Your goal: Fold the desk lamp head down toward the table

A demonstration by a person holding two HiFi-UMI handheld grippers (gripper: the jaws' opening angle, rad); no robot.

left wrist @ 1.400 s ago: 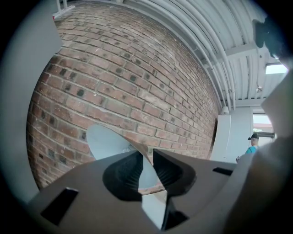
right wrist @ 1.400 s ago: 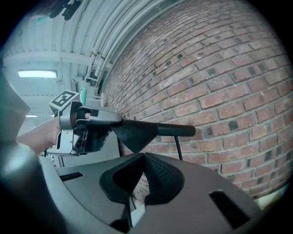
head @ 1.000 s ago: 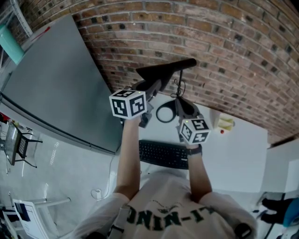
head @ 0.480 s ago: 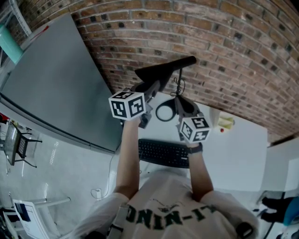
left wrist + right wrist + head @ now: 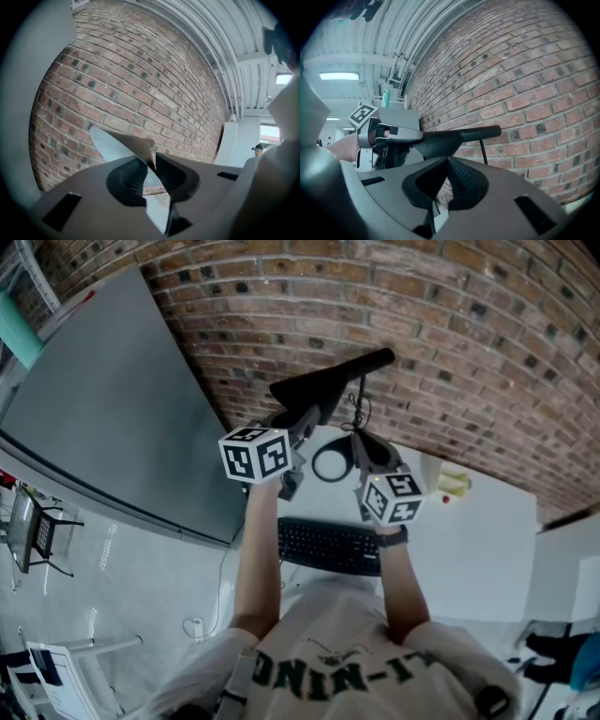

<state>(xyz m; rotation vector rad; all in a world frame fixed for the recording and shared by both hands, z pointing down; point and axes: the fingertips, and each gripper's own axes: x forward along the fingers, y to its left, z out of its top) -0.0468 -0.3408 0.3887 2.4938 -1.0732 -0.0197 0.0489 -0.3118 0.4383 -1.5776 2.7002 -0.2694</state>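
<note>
Slip risk, I judge: left gripper point(image 5: 151, 161) pinches thin lamp head point(image 5: 112, 143) edge; right gripper point(image 5: 446, 161) closed empty, lamp may tip.

Lost behind the jaws
In the head view the right gripper point(image 5: 364, 448) covers one side of the lamp base ring point(image 5: 316, 468). In the right gripper view the lamp post point(image 5: 483, 152) disappears behind the right-hand jaw, and the pale sliver point(image 5: 432, 216) deep between those jaws is unidentifiable.

The left tool point(image 5: 305, 420) meets the black lamp head point(image 5: 342, 374), above keyboard point(image 5: 328, 547) and white table point(image 5: 478, 540).
</note>
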